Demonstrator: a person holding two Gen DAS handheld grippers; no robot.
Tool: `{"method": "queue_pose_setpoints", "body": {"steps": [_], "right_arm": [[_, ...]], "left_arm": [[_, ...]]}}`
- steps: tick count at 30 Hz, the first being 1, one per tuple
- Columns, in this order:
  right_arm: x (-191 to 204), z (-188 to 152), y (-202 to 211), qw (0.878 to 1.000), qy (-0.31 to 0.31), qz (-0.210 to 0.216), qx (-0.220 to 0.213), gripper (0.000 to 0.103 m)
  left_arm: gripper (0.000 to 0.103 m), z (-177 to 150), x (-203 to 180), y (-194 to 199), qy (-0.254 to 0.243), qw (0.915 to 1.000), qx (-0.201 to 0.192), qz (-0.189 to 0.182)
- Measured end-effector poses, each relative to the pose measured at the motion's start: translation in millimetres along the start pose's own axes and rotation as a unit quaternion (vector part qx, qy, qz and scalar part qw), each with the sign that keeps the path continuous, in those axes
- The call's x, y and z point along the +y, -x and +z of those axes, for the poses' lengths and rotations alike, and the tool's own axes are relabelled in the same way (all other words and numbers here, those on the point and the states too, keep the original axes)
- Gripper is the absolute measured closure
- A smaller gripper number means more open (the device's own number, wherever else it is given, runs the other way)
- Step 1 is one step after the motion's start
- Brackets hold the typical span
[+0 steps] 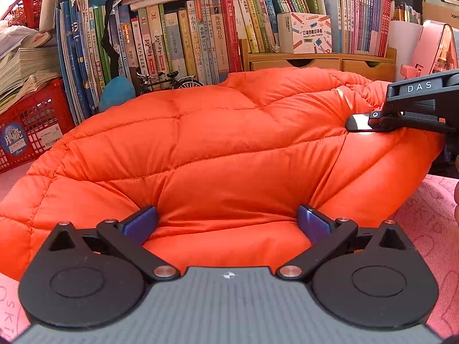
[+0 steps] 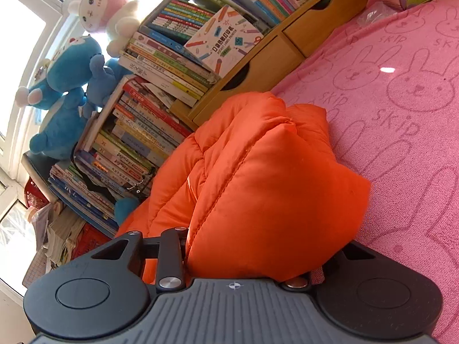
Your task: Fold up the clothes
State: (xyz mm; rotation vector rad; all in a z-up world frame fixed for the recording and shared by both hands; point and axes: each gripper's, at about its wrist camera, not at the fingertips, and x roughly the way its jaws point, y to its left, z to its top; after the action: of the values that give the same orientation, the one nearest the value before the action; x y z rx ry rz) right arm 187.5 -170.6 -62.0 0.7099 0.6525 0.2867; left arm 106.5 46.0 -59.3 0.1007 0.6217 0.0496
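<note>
An orange puffer jacket (image 1: pixel 218 154) lay bunched on the pink bunny-print cloth (image 2: pixel 401 91) before the bookshelf. The left hand-held gripper (image 1: pixel 226 223) stood apart around its near edge. The right hand-held gripper (image 1: pixel 361 123) was clamped on the jacket's right end.

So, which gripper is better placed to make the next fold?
Probably the right gripper: it pinches the puffy orange quilted jacket at its edge. The left gripper stands open.
</note>
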Motion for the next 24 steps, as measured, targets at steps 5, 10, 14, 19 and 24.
{"method": "queue_pose_setpoints", "body": {"steps": [5, 10, 14, 19, 24], "right_arm": [[37.3, -4.6, 36.2, 0.988, 0.139, -0.057, -0.046, 0.077], [34.6, 5.1, 84.6, 0.965, 0.224, -0.104, -0.084, 0.077], [28.0, 8.5, 107.3, 0.937, 0.29, -0.161, -0.111, 0.076], [41.5, -12.4, 112.2, 0.885, 0.392, -0.207, -0.143, 0.076], [83.6, -63.0, 93.9, 0.789, 0.536, -0.236, -0.187, 0.075]], "left_arm": [[0.0, 3.9, 1.7, 25.5, 0.027, 0.9981, 0.014, -0.053], [0.0, -1.8, 9.7, 60.9, 0.065, 0.9929, 0.0, -0.1], [0.0, -9.8, 28.2, 80.8, 0.104, 0.9898, -0.027, -0.094], [0.0, -11.9, 61.0, 63.3, 0.147, 0.9883, 0.008, -0.041], [0.0, -30.4, 66.8, 39.6, 0.156, 0.9863, 0.034, -0.042]]}}
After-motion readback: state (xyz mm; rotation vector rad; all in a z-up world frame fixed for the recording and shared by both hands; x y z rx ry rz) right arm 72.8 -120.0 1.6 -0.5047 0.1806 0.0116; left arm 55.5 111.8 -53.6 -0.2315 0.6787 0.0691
